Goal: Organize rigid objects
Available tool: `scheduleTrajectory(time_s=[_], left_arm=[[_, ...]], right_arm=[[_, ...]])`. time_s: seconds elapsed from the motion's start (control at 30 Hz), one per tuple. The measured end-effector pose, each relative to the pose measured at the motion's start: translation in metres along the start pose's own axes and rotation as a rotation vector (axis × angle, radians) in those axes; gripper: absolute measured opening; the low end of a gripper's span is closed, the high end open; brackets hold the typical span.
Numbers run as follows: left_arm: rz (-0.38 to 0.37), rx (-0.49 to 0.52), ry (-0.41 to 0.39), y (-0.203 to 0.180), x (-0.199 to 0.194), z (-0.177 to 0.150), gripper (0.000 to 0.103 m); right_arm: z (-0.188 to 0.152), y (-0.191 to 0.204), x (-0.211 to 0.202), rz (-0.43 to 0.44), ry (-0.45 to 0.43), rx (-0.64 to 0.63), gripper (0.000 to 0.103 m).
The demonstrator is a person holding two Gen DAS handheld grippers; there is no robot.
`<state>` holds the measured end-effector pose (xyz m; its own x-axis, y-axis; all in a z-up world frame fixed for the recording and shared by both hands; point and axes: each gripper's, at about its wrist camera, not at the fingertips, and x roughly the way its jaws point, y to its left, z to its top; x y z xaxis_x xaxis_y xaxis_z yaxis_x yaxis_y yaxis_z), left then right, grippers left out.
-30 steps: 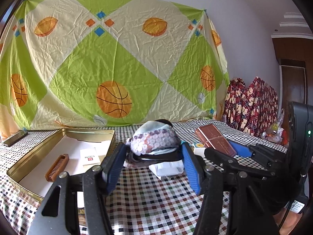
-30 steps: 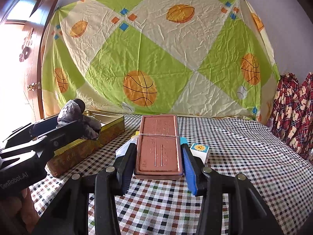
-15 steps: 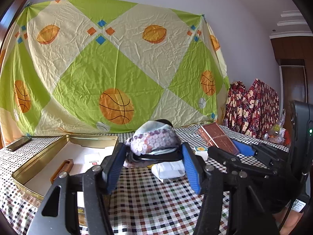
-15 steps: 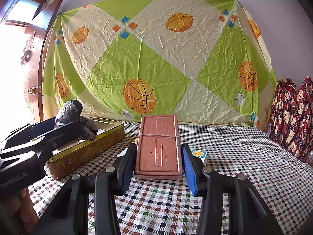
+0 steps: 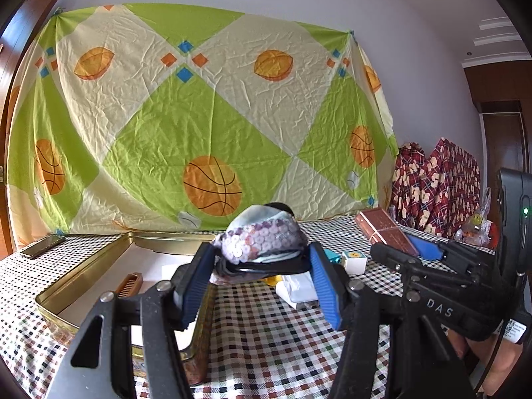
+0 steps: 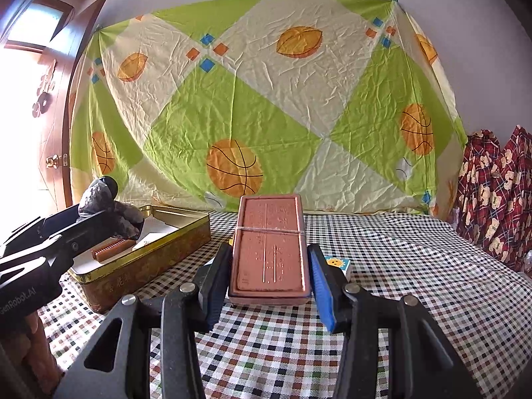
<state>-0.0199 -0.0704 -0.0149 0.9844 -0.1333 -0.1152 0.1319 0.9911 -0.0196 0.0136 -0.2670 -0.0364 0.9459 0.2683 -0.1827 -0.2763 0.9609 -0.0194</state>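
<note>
Above the tin's [image 6: 139,266] near right corner, my left gripper [image 5: 262,266] clamps the sequined pouch [image 5: 262,241]; my right gripper [image 6: 270,276] clamps the brown case [image 6: 270,249] lengthwise, farther right.

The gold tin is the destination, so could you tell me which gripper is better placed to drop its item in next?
Left, probably: the left gripper holds the sequinned pouch at the gold tin's edge, while the right gripper, clamping the brown case, sits beside it.

Both tools are held nearly level above the worktop, side by side. The left tool [image 5: 261,267] has its blue pads pressed on a bundle; the right tool [image 6: 271,276] is clamped on a flat case.
</note>
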Motion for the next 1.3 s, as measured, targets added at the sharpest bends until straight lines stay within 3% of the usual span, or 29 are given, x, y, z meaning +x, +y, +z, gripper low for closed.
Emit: scheduleTrajectory(time_s=[0.2, 0.63, 0.93, 1.3], left_arm=[[0.038, -0.019, -0.014, 0.025, -0.009, 0.002, 0.058], [0.128, -0.081, 0.051, 0.079, -0.004, 0.006, 0.058], [0.123, -0.091, 0.139, 0.099, 0.008, 0.004, 0.058], [0.159, -0.095, 0.182, 0.122, 0.018, 0.011, 0.058]], right_arm=[[0.009, 0.011, 0.007, 0.051, 0.024, 0.011, 0.048], [0.030, 0.062, 0.029, 0.164, 0.088, -0.068, 0.048], [0.044, 0.094, 0.055, 0.239, 0.148, -0.106, 0.048], [0.050, 0.125, 0.078, 0.292, 0.188, -0.145, 0.048]])
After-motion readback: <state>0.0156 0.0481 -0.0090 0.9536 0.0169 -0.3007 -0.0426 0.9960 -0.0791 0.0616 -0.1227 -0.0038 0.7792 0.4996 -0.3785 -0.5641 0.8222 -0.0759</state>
